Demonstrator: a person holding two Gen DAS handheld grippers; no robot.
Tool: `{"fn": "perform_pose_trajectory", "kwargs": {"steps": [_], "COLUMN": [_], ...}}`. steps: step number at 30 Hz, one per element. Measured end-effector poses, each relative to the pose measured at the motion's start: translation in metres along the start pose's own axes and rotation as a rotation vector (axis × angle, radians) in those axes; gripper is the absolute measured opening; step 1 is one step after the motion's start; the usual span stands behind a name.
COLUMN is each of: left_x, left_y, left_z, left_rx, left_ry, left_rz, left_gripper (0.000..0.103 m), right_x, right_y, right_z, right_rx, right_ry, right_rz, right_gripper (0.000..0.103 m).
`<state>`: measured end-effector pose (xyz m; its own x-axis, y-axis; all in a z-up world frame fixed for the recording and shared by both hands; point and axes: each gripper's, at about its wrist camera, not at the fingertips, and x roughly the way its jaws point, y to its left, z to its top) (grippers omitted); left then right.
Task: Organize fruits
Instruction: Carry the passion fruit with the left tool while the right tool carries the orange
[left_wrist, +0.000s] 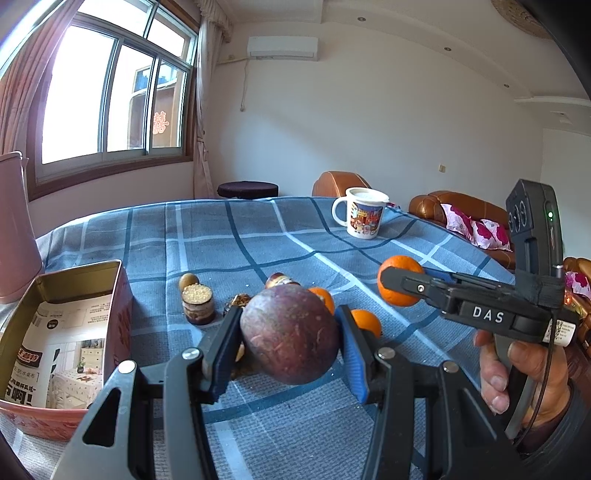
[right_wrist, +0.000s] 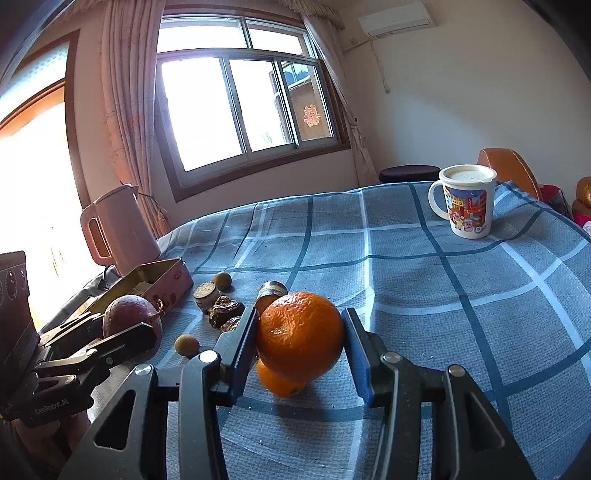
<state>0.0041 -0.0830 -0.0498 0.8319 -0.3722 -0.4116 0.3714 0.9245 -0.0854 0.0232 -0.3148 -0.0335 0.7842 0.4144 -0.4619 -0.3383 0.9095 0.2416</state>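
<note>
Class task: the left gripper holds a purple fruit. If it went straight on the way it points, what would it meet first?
Probably the small orange just behind the purple fruit held by the left gripper; depth is unclear.

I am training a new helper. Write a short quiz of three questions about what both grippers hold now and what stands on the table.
1. True or false: the left gripper holds an orange.
2. What does the right gripper grip? A) mug B) orange C) jar
3. Fill in: the open tin box lies near the ____ gripper.

Key
1. False: it grips a purple passion fruit.
2. B; the mug stands apart on the tablecloth.
3. Left.
</note>
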Motion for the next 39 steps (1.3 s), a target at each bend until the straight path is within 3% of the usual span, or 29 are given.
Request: {"fn": "perform_pose_trajectory", "kwargs": {"steps": [39], "left_x": [-0.021], "left_y": [-0.002], "left_z": [0.013], "left_rx": [0.038], "left_ry": [-0.143], "left_rz": [0.087], "left_gripper": [0.052], "right_x": [-0.025], "right_y": [0.012], "right_z": [-0.004], "right_rx": [-0.066], "right_ry": [-0.137], "right_rz": [0.044], "right_gripper": [0.048]}}
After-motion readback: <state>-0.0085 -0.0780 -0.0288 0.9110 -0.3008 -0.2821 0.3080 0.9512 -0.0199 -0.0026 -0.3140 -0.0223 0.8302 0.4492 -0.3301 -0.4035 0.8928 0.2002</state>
